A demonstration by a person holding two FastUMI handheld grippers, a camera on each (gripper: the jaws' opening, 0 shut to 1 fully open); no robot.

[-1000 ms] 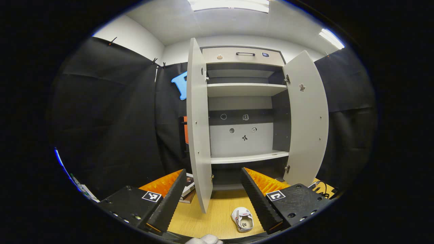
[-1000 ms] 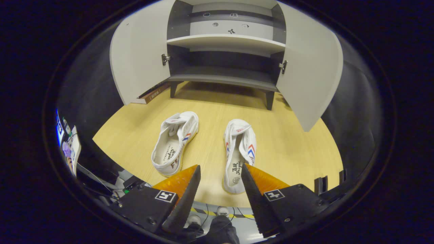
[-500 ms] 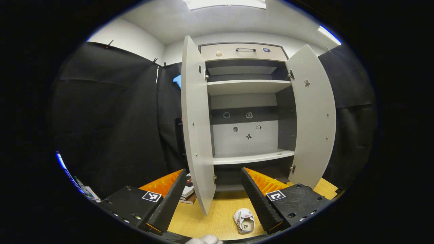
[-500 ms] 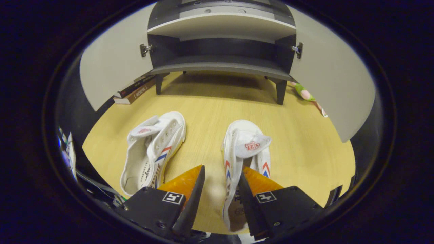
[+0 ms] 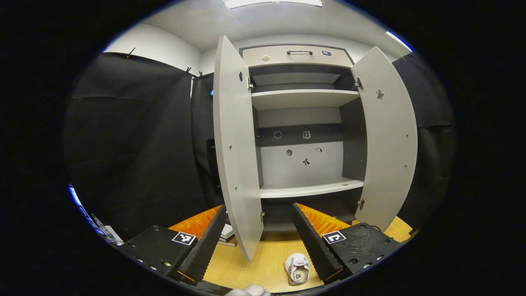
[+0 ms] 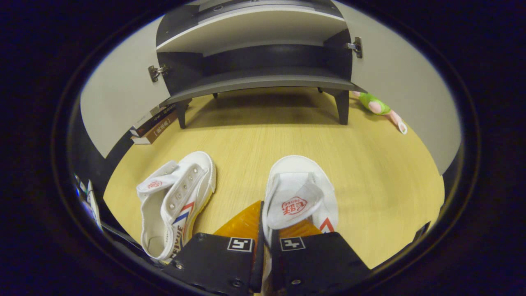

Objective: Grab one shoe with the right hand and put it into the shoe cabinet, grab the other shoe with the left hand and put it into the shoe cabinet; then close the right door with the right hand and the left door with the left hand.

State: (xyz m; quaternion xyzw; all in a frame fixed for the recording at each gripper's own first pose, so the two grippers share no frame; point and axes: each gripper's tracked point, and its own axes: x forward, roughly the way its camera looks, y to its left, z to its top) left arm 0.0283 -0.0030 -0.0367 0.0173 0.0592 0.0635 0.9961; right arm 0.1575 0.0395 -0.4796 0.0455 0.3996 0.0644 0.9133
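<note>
Barely begun: right claw is clamped on one shoe's side wall, left claw gapes idle (other shoe untouched), cabinet doors open.

Left gripper spread wide, empty; ahead, the shoe cabinet with both doors open, a white shoe below its fingers.

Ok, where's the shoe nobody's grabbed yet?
In the right gripper view, the free shoe lies on the floor, lower left, beside the clamped shoe.
</note>
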